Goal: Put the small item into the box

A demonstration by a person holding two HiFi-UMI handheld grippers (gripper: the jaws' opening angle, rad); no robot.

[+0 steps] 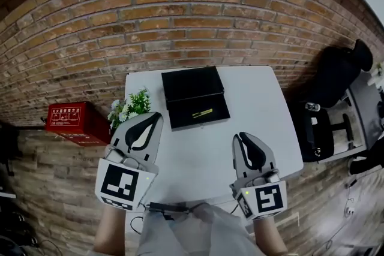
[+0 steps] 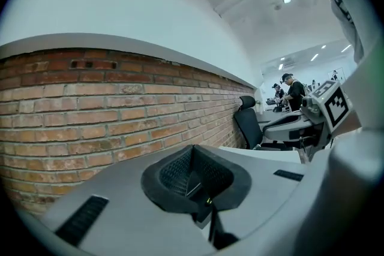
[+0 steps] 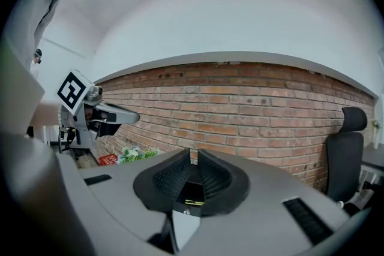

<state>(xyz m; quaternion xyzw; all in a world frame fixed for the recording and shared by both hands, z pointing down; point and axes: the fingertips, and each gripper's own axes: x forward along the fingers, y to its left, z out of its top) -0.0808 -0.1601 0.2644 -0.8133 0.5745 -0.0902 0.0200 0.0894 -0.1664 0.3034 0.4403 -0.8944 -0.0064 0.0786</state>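
A black box [image 1: 195,97] lies open at the far middle of the white table [image 1: 252,105]. A small gold item [image 1: 203,113] rests inside its nearer half. My left gripper [image 1: 157,117] hovers over the table's left side, just left of the box, jaws shut on nothing. My right gripper [image 1: 240,138] hangs over the near right part of the table, also shut and empty. In the right gripper view the box [image 3: 187,189] and the gold item [image 3: 192,201] show below the closed jaws [image 3: 193,157]. The left gripper view shows its pads [image 2: 192,159] pressed together.
A small potted plant [image 1: 129,106] stands at the table's left edge beside my left gripper. A red case [image 1: 71,120] sits on the floor to the left. A black office chair [image 1: 339,72] and a dark bag [image 1: 312,129] are to the right. A brick wall [image 1: 180,15] runs behind.
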